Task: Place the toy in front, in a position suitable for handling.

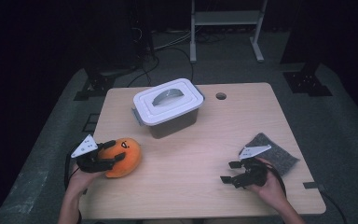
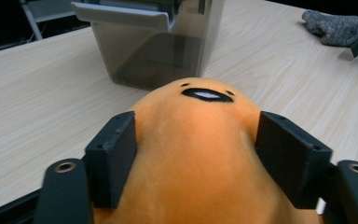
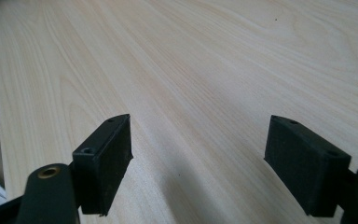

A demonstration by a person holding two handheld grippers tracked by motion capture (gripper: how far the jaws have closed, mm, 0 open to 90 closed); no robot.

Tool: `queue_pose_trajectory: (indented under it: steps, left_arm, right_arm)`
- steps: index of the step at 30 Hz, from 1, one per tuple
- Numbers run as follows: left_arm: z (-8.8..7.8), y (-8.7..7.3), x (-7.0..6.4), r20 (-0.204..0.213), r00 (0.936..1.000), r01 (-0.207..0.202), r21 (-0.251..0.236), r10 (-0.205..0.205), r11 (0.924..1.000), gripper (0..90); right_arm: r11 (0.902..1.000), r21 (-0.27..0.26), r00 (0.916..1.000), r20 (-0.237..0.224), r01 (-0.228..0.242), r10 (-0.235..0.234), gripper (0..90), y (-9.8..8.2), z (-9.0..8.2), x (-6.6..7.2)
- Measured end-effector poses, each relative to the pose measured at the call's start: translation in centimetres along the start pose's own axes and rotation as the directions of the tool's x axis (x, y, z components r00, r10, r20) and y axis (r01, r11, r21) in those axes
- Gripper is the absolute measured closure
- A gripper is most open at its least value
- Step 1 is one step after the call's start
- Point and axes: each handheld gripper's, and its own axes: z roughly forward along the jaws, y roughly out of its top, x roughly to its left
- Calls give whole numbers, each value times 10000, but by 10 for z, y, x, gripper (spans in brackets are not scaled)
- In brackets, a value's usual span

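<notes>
An orange plush toy [image 1: 125,157] with a black mouth lies on the wooden table [image 1: 191,186] near its left front corner. My left gripper [image 1: 114,158] comes at it from the left, one jaw on each side. In the left gripper view both pads [image 2: 114,154] press into the flanks of the plush toy [image 2: 200,121], whose face points away towards the box. My right gripper [image 1: 229,171] rests near the right front of the table, jaws spread wide. In the right gripper view only bare wood lies between the right gripper's [image 3: 200,144] jaws.
A grey plastic box [image 1: 168,108] with a white clip-on lid stands at the table's middle back, also close ahead as the box [image 2: 154,42]. A grey felt cloth [image 1: 275,151] lies at the right edge. A cable hole [image 1: 221,96] sits behind the box.
</notes>
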Motion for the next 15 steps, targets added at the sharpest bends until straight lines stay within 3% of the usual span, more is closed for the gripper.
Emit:
queue_pose_trajectory:
  steps: [5,11,15]
  left_arm:
    - [2,0,-1,2,9999,-137,99,137,9999,286]
    - [1,-1,-1,-86,9994,-331,267,333,9991,423]
    - [2,0,-2,-286,9993,-232,347,242,9991,444]
  right_arm:
    - [10000,-6,10000,-2,-9,9,216,0,0,0]
    - [10000,22,10000,4,0,0,216,0,1,0]
    - [10000,42,10000,6,-6,6,216,0,1,0]
